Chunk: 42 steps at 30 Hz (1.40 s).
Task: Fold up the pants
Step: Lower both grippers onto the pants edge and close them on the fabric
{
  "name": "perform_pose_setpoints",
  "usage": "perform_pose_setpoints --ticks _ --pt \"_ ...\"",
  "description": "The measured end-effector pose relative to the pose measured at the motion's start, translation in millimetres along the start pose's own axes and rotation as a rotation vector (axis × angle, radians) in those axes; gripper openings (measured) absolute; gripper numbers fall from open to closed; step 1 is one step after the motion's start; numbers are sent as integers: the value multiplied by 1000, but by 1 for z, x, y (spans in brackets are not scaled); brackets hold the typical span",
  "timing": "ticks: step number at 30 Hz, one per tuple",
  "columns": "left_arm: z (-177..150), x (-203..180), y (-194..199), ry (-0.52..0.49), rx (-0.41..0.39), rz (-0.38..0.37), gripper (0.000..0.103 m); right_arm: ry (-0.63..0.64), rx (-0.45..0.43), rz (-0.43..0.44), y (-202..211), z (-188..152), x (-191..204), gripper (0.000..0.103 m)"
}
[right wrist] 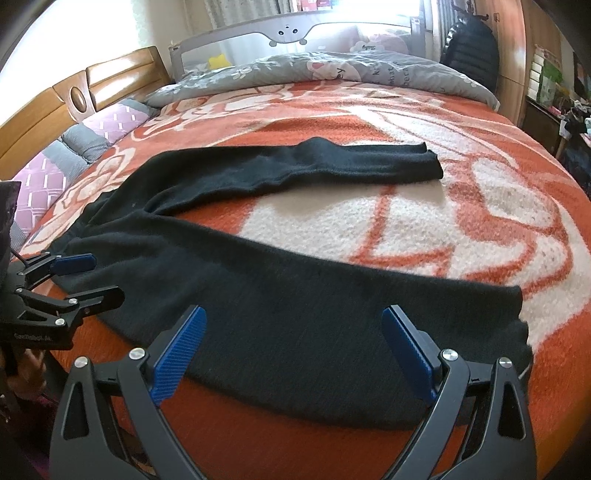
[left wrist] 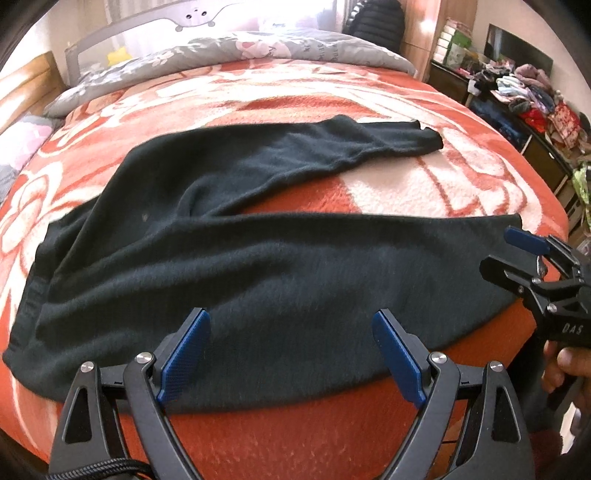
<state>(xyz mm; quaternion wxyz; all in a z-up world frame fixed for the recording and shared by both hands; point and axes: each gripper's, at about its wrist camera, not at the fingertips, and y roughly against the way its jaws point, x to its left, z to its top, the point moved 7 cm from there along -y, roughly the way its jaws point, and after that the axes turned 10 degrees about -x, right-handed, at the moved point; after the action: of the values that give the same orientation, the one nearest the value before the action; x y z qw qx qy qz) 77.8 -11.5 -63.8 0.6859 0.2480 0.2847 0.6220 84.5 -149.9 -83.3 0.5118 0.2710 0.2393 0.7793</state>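
Black knit pants (left wrist: 236,258) lie spread on the orange and white flowered blanket (left wrist: 406,184), waistband at the left, both legs running right in a V. The near leg lies along the bed's front edge; the far leg (right wrist: 332,162) angles away. My left gripper (left wrist: 291,325) is open and empty, above the near leg close to the waist end. My right gripper (right wrist: 295,321) is open and empty, above the near leg close to its cuff (right wrist: 517,317). Each gripper shows in the other's view: the right one (left wrist: 517,254) at the cuff, the left one (right wrist: 88,277) at the waist end.
A grey flowered duvet (left wrist: 258,48) lies across the far side of the bed, with a grey guard rail (right wrist: 291,33) behind it. A wooden headboard (right wrist: 96,88) and pillows (right wrist: 55,166) are at the left. A cluttered shelf (left wrist: 528,99) stands at the right.
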Motion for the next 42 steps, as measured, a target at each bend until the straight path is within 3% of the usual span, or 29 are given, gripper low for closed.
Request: perform_pose_setpoints --ticks 11,16,22,28,34,40,42 --pt "62 -2 -29 -61 -2 -34 90 20 -22 -41 -28 54 -33 96" --pt "84 2 -52 -75 36 -48 90 5 -33 -42 -48 83 -52 96" --pt "119 8 -90 -91 66 -65 90 -2 -14 -47 -74 114 -75 96" --pt "156 11 -135 -140 97 -85 90 -90 -18 -31 -109 148 -121 96" --pt "177 16 -197 -173 176 -97 90 -164 66 -37 -157 161 -162 96" --pt "180 17 -247 -193 281 -139 90 -131 143 7 -192 163 -169 96" --pt "174 17 -261 -197 337 -155 90 -131 156 27 -201 163 -171 91"
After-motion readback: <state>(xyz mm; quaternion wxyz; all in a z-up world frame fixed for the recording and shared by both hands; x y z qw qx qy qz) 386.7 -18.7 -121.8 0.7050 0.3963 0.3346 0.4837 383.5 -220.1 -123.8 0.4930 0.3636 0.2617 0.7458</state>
